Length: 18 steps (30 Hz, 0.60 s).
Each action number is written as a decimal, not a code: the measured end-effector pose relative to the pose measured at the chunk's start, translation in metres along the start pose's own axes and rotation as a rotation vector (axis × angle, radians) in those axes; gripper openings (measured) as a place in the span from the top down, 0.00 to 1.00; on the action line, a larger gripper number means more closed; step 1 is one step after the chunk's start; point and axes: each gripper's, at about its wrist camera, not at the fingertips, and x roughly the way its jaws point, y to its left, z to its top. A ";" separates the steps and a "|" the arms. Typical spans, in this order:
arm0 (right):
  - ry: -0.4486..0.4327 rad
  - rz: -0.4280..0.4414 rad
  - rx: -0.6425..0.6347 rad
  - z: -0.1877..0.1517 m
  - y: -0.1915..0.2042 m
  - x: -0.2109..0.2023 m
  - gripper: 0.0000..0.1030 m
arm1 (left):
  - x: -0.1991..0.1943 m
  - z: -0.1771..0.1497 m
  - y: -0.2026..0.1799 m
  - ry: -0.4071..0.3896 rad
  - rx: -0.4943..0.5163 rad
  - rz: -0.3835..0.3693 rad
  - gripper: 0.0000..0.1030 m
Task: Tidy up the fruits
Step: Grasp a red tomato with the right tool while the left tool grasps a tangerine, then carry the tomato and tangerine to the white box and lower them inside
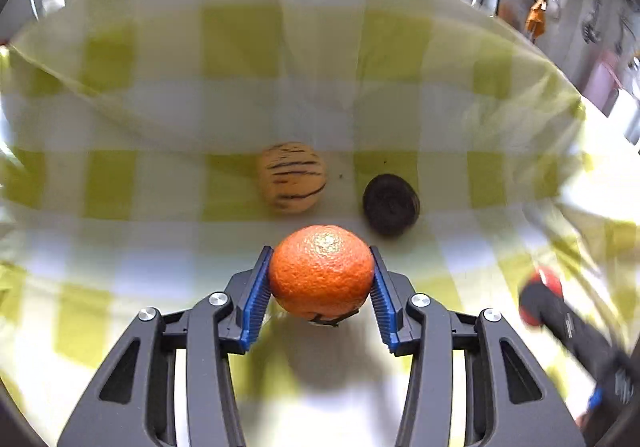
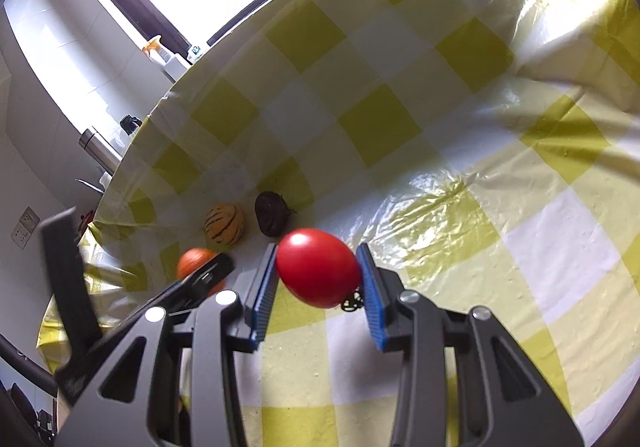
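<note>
My left tongs (image 1: 322, 277) are clamped on an orange (image 1: 322, 271), with both blue pads (image 1: 256, 297) pressed against its sides. Through the left camera I see the orange lifted a little above the surface (image 1: 120, 183), which wears a yellow-and-white checked cloth, and its shadow lies underneath. Just beyond the tips, slightly to the left, a tan striped fruit (image 1: 291, 176) rests on the cloth. To the right of it, also just past the tips, sits a dark round fruit (image 1: 390, 204), close beside the striped one but apart from it. Far off to the right of these tongs I catch the right tongs (image 1: 540, 297) blurred, with a bit of red showing at their end.

My right tongs (image 2: 318, 271) grip a red tomato (image 2: 318, 267) between their blue pads (image 2: 264, 291), and it too hangs above the checked cloth. To the left of these tongs, the left tongs (image 2: 204, 267) reach in with the orange (image 2: 196, 261) partly hidden behind a black finger. Ahead and a little left of the right tips lie the striped fruit (image 2: 224, 224) and then the dark fruit (image 2: 271, 213), side by side near where the cloth (image 2: 360, 87) rises in a fold behind them.
</note>
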 end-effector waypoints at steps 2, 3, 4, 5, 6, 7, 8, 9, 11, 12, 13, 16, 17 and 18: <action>-0.002 -0.003 -0.007 -0.001 0.002 0.000 0.62 | -0.028 -0.017 0.005 -0.039 0.031 0.019 0.57; -0.002 -0.004 -0.012 -0.001 0.002 -0.001 0.62 | -0.041 -0.024 0.007 -0.053 0.038 0.040 0.57; -0.001 -0.002 -0.020 -0.002 0.004 -0.001 0.62 | -0.055 -0.035 0.013 -0.068 0.041 0.069 0.57; -0.003 -0.003 -0.026 -0.002 0.005 -0.001 0.62 | -0.067 -0.043 0.021 -0.080 0.029 0.080 0.57; -0.003 -0.003 -0.033 -0.003 0.006 -0.002 0.62 | -0.079 -0.051 0.027 -0.091 0.009 0.079 0.57; -0.004 -0.004 -0.037 -0.003 0.007 -0.002 0.62 | -0.090 -0.060 0.034 -0.106 -0.011 0.087 0.57; -0.005 -0.003 -0.041 -0.004 0.007 -0.002 0.62 | -0.097 -0.067 0.035 -0.124 -0.018 0.101 0.57; -0.009 -0.001 -0.045 -0.004 0.008 -0.003 0.62 | -0.104 -0.074 0.038 -0.143 -0.024 0.114 0.57; -0.017 0.003 -0.054 -0.005 0.009 -0.004 0.62 | -0.110 -0.082 0.046 -0.154 -0.055 0.106 0.57; -0.017 0.007 -0.056 -0.005 0.009 -0.004 0.62 | -0.112 -0.080 0.053 -0.159 -0.074 0.098 0.57; -0.016 0.008 -0.054 -0.004 0.009 -0.003 0.62 | -0.113 -0.080 0.056 -0.165 -0.087 0.090 0.57; -0.009 -0.005 -0.046 -0.004 0.009 0.000 0.62 | -0.116 -0.076 0.059 -0.192 -0.092 0.089 0.57; -0.004 -0.011 -0.049 -0.004 0.010 0.001 0.62 | -0.116 -0.075 0.058 -0.206 -0.088 0.092 0.57; -0.001 -0.016 -0.051 -0.004 0.011 0.002 0.62 | -0.117 -0.075 0.058 -0.219 -0.084 0.095 0.57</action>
